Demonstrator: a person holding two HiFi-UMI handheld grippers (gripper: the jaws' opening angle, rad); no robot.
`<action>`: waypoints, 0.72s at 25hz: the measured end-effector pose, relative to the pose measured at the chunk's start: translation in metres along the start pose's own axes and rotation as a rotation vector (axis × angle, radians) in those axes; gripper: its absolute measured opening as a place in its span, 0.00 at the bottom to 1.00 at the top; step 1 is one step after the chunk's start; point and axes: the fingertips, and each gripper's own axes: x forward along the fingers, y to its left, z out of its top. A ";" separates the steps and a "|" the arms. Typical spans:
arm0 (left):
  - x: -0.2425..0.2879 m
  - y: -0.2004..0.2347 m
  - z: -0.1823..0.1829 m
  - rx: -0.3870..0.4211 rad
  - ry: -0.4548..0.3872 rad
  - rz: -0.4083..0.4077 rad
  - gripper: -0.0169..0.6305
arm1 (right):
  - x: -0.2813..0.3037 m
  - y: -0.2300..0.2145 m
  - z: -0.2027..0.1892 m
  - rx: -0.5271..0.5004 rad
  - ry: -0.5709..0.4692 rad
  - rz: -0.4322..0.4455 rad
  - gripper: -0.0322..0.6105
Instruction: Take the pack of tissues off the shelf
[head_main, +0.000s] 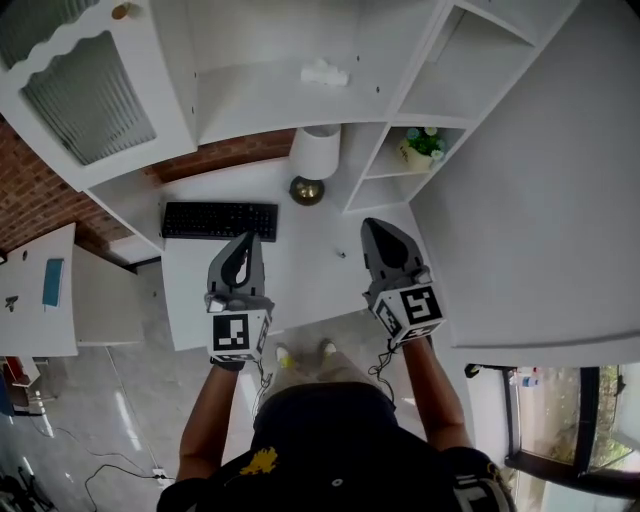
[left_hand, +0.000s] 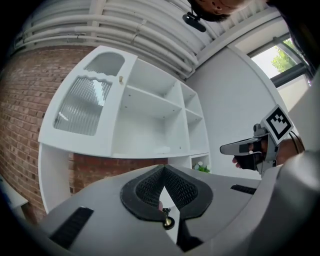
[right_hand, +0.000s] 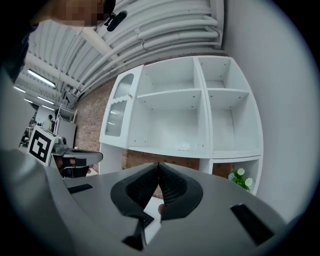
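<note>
The pack of tissues (head_main: 324, 73) is a small white bundle lying on the wide middle shelf of the white shelf unit (head_main: 250, 110); it also shows small and far off in the left gripper view (left_hand: 163, 149) and the right gripper view (right_hand: 184, 146). My left gripper (head_main: 248, 240) is held level over the desk, well short of the shelf, shut with its tips meeting and nothing between them (left_hand: 163, 169). My right gripper (head_main: 374, 226) hovers beside it to the right, also shut and empty (right_hand: 158, 165). Both point toward the shelf unit.
A black keyboard (head_main: 220, 220) lies on the white desk (head_main: 300, 270). A lamp with a white shade (head_main: 315, 152) stands under the shelf. A potted plant (head_main: 423, 145) fills a small right cubby. A ribbed-glass cabinet door (head_main: 88, 95) is at left, a white wall (head_main: 540, 200) at right.
</note>
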 end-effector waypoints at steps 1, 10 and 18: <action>0.008 0.004 0.005 0.002 -0.011 -0.002 0.05 | 0.009 -0.007 0.003 -0.002 0.005 0.005 0.06; 0.070 0.027 0.054 0.060 -0.051 -0.008 0.05 | 0.083 -0.043 0.056 -0.117 -0.027 0.080 0.06; 0.125 0.041 0.083 0.024 -0.028 -0.044 0.05 | 0.135 -0.059 0.095 -0.269 -0.018 0.143 0.07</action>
